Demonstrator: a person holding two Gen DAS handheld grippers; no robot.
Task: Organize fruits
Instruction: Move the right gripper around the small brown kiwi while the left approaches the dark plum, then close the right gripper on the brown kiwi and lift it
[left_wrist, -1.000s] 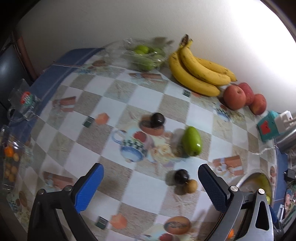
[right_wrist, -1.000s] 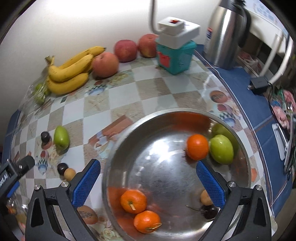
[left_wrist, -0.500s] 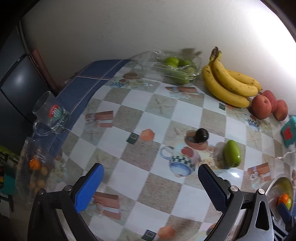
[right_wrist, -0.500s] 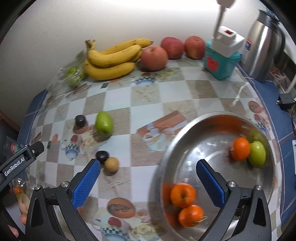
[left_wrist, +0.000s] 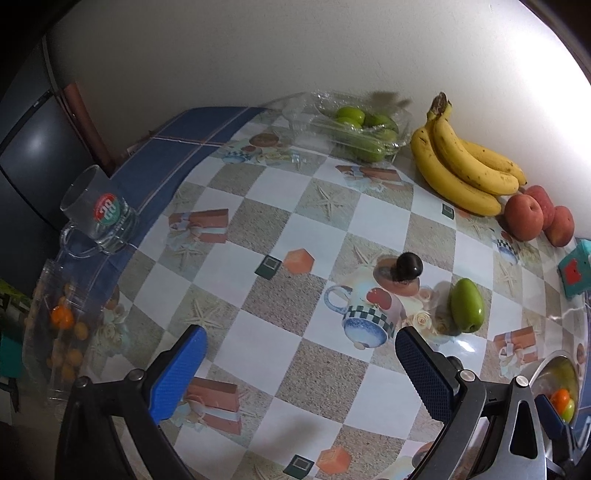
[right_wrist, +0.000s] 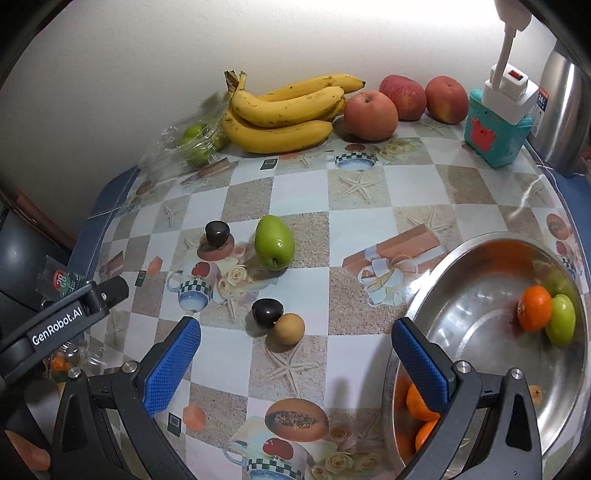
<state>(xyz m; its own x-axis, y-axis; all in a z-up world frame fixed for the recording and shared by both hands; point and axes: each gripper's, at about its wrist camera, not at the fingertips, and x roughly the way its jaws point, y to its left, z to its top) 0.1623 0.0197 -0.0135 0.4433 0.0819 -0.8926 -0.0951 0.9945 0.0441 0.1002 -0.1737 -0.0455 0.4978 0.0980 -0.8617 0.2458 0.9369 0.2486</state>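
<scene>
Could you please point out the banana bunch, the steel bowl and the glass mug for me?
banana bunch (right_wrist: 284, 110), right wrist view, middle of the front banana.
steel bowl (right_wrist: 476, 295), right wrist view, bare inner wall.
glass mug (left_wrist: 99, 214), left wrist view, its side by the logo.

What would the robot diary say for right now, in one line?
left gripper: open, empty | right gripper: open, empty | shiny steel bowl: holds oranges, green fruit | loose green oval fruit: on table
</scene>
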